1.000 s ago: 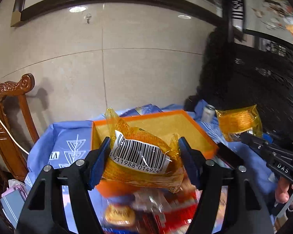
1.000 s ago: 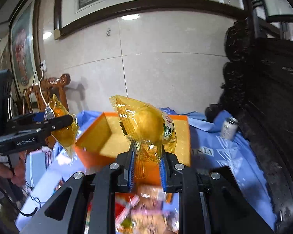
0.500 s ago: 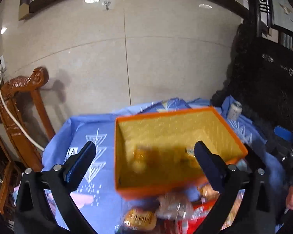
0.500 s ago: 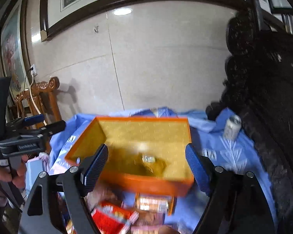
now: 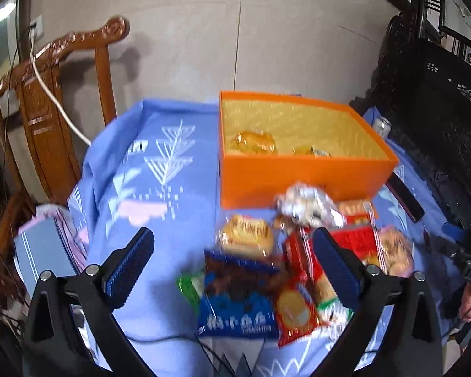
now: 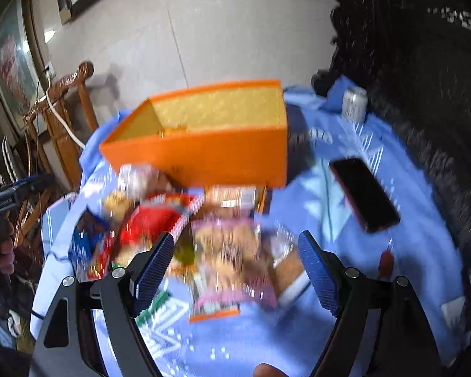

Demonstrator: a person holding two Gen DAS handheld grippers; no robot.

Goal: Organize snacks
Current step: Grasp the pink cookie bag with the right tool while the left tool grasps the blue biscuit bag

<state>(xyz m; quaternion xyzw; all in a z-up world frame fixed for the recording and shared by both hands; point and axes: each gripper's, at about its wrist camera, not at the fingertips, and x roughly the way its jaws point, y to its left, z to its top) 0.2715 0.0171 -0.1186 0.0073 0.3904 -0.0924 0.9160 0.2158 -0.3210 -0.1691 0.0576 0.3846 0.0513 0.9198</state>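
An orange box [image 5: 298,176] stands on the blue cloth and holds two yellow-wrapped cakes [image 5: 254,141]; it also shows in the right wrist view [image 6: 210,154]. A pile of snack packets lies in front of it: a blue packet [image 5: 235,301], a round bun [image 5: 246,235], red packets [image 5: 358,238]. My left gripper [image 5: 232,264] is open and empty above the blue packet. My right gripper [image 6: 235,267] is open and empty above a pink-edged cookie packet [image 6: 226,257].
A black phone [image 6: 362,198] lies on the cloth right of the box, a drink can [image 6: 354,103] behind it. A carved wooden chair [image 5: 56,94] stands at the left, dark carved furniture [image 5: 439,100] at the right. The blue table cloth [image 5: 160,172] hangs over the edges.
Both grippers let go of their yellow-wrapped cakes, which now lie in the box. Both have opened and drawn back down toward the snack pile.
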